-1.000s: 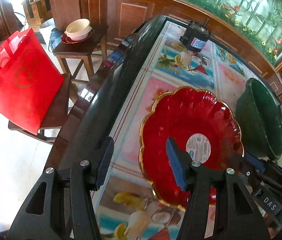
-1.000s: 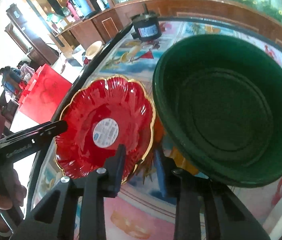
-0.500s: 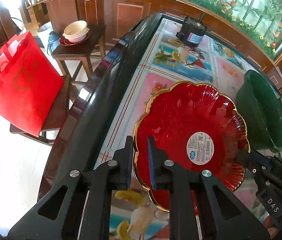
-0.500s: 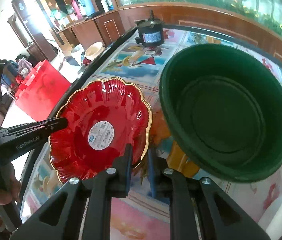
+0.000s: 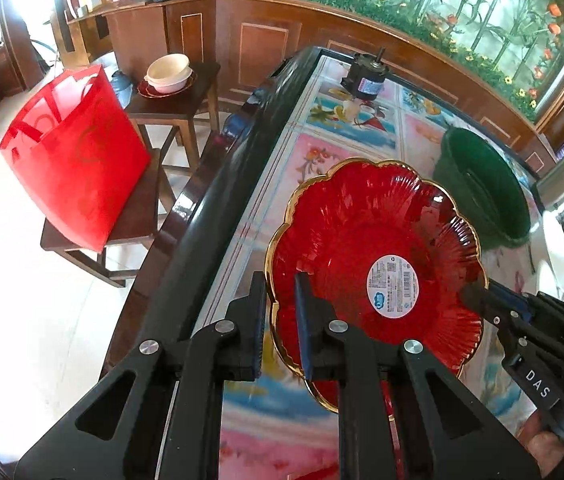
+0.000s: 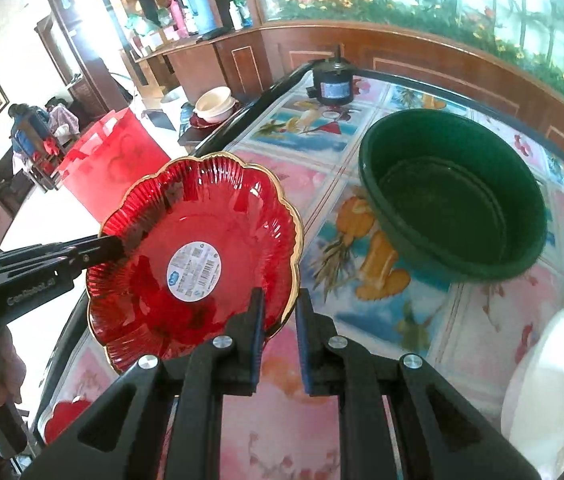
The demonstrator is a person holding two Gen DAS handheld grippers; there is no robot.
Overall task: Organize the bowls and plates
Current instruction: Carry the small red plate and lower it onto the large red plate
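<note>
Seen only from the left wrist: a red bag [image 5: 78, 156] on a low wooden bench beside the tabletop [image 5: 317, 148], and a cream bowl [image 5: 168, 74] on a side table behind it, plain and close. Seen only from the right wrist: white dishes [image 6: 553, 368] at the right edge, a second small red piece [image 6: 66, 420] low at the left, and the full inside of the green basin [image 6: 453, 196], merely an edge-on wall from the other side. Compared with half a second ago, lifted higher and tilted now, the red plate [image 5: 373, 276] with gold scalloped rim and white label, carried above the patterned tabletop and apart from the basin. Left hand-held gripper [image 5: 278, 320] narrowed onto the plate's near rim, rim passing between the two pads, one pad inside the dish and one outside. Right hand-held gripper [image 6: 278, 324] likewise closed down on the opposite rim, gold edge caught between its pads. Held thus at both sides, plate directly ahead of each set of fingers, basin well to the right.
</note>
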